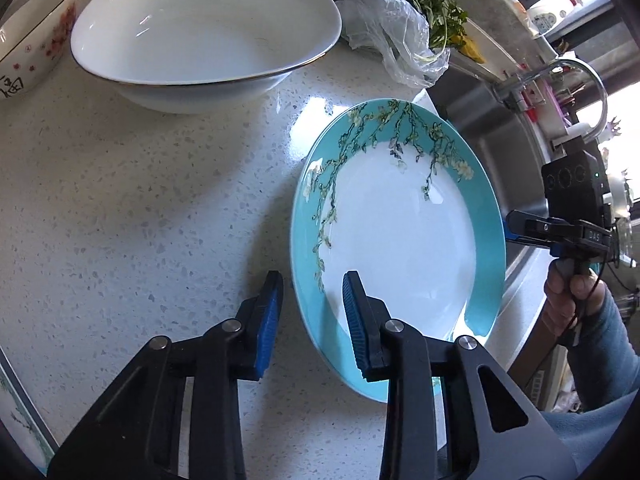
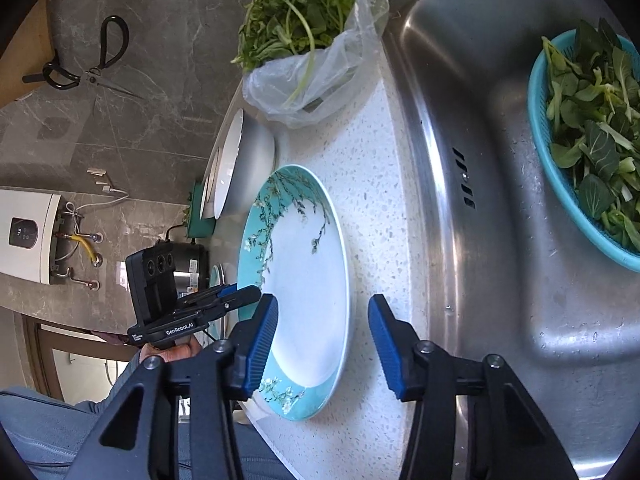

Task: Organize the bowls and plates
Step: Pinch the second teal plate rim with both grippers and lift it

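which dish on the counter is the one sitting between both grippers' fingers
The teal-rimmed plate with the blossom-branch pattern: both grippers straddle its rim. The big white bowl and flowered bowl sit farther back, untouched.

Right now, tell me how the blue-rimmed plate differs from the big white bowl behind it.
The blue-rimmed plate is shallow and nearly flat; the big white bowl is deep. The plate has a turquoise rim with painted blossom branches; the bowl is plain white with a thin dark edge line. Both are empty and sit on the speckled counter.
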`<action>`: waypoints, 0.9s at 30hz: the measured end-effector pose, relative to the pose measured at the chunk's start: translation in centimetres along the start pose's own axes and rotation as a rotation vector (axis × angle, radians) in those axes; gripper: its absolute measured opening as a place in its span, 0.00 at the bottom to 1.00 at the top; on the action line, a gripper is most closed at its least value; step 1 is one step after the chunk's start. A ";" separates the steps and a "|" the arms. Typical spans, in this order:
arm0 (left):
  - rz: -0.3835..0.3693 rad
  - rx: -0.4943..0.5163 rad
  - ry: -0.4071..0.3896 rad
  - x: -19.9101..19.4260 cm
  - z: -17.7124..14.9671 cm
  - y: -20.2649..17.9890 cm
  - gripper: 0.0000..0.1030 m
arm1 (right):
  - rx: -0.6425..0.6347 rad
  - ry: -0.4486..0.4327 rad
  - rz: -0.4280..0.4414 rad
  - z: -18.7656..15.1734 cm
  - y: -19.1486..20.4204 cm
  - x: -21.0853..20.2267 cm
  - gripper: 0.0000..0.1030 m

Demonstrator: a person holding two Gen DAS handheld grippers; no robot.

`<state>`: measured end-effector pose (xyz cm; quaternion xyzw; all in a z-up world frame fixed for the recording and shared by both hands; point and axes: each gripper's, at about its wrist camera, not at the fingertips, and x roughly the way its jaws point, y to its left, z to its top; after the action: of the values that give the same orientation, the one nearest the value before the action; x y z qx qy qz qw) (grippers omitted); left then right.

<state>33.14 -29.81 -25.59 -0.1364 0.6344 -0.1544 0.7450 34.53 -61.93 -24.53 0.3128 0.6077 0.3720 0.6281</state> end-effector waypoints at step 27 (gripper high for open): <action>-0.083 -0.076 0.017 -0.3 -0.8 1.8 0.08 | 0.119 0.058 -0.037 0.3 -1.5 0.8 0.10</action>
<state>32.38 -28.05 -26.13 -0.1892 0.6400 -0.1621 0.7268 34.93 -62.02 -26.20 0.3273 0.6521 0.3325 0.5976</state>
